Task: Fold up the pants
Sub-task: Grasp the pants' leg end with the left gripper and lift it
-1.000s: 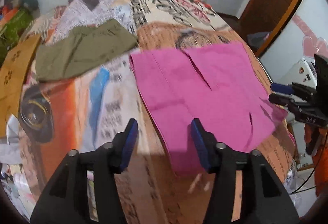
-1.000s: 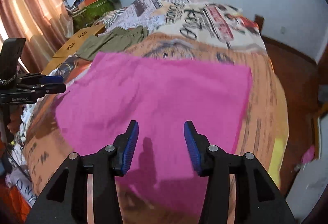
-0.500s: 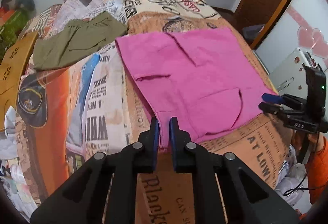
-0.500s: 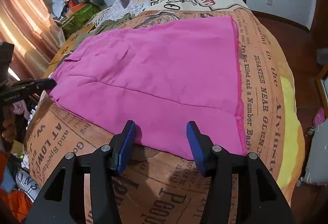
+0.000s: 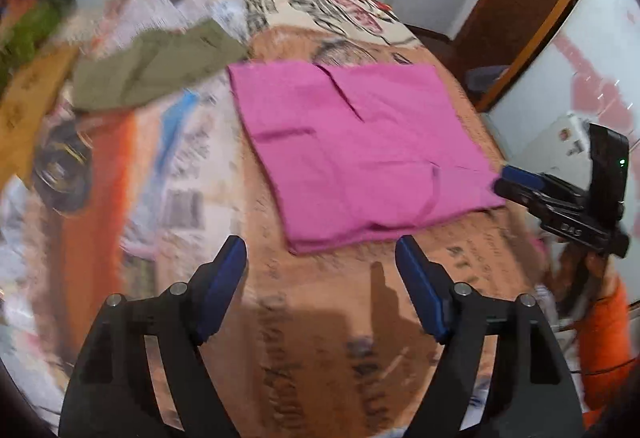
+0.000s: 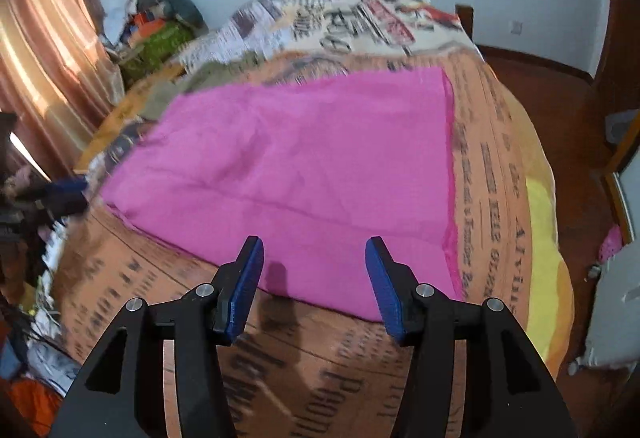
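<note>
1. I see the pink pants [image 5: 360,153] lying flat on the bed [image 5: 332,338], near its front edge, just ahead of both claws.
2. My left claw [image 5: 320,290] has just been opening: wide, empty.
3. My right claw [image 6: 314,288] stands half open above the pants' near edge, gripping nothing.

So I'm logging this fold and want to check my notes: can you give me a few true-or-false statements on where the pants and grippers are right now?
1. The pink pants lie flat on the printed blanket. True.
2. The left gripper is clamped on the pants. False: its jaws have just been opening, with nothing between them.
3. An olive garment lies beyond the pants. True.
4. The right gripper is shut. False: its jaws stand apart over the pants' near edge, gripping nothing.
</note>
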`<state>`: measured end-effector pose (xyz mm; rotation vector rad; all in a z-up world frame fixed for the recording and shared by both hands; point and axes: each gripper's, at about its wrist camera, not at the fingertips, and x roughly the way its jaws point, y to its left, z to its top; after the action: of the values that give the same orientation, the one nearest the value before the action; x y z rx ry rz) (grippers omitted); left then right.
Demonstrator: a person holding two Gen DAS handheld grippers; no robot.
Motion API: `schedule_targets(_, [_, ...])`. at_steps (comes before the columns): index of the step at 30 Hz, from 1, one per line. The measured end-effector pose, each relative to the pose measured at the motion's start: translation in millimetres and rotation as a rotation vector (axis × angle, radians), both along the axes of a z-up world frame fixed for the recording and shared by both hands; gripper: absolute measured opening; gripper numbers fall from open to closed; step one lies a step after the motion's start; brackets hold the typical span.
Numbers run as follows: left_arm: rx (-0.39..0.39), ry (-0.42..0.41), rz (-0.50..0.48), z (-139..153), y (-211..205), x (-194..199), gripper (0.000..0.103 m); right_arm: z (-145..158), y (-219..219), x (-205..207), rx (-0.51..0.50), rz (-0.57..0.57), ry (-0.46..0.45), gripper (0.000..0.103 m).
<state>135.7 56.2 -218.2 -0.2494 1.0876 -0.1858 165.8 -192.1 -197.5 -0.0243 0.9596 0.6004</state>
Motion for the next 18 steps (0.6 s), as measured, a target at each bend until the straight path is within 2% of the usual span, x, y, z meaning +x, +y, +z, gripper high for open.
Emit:
schedule_targets(3, [-0.061, 0.062, -0.015, -16, -9, 3, 0.076, 11, 12, -4, 0.009, 0.025, -0.059, 0.049])
schedule_targets(6, [-0.039, 0.042, -0.019, -18, -20, 5, 0.076, 9, 27, -5, 0.002, 0.059, -0.079, 0.049])
schedule_targets(7, [-0.065, 0.039, -0.022, -19, -22, 7, 0.077, 5, 32, -2, -0.006, 0.065, -0.074, 0.049])
schedule_targets(9, [-0.123, 0.045, -0.01, -22, -23, 12, 0.088, -8, 38, 3, -0.015, 0.073, -0.045, 0.049])
schedule_targets(10, [-0.16, 0.047, 0.0, -24, -22, 16, 0.089, -14, 40, 6, -0.018, 0.076, -0.021, 0.049])
schedule_targets(12, [-0.181, 0.047, 0.007, -26, -23, 20, 0.09, -27, 41, 8, -0.009, 0.085, 0.026, 0.049])
schedule_targets(16, [-0.218, 0.051, 0.024, -27, -24, 37, 0.09, -26, 37, 8, 0.006, 0.102, 0.039, 0.049])
schedule_targets(18, [-0.231, 0.055, 0.043, -28, -20, 47, 0.083, -27, 37, 8, 0.004, 0.109, 0.041, 0.049])
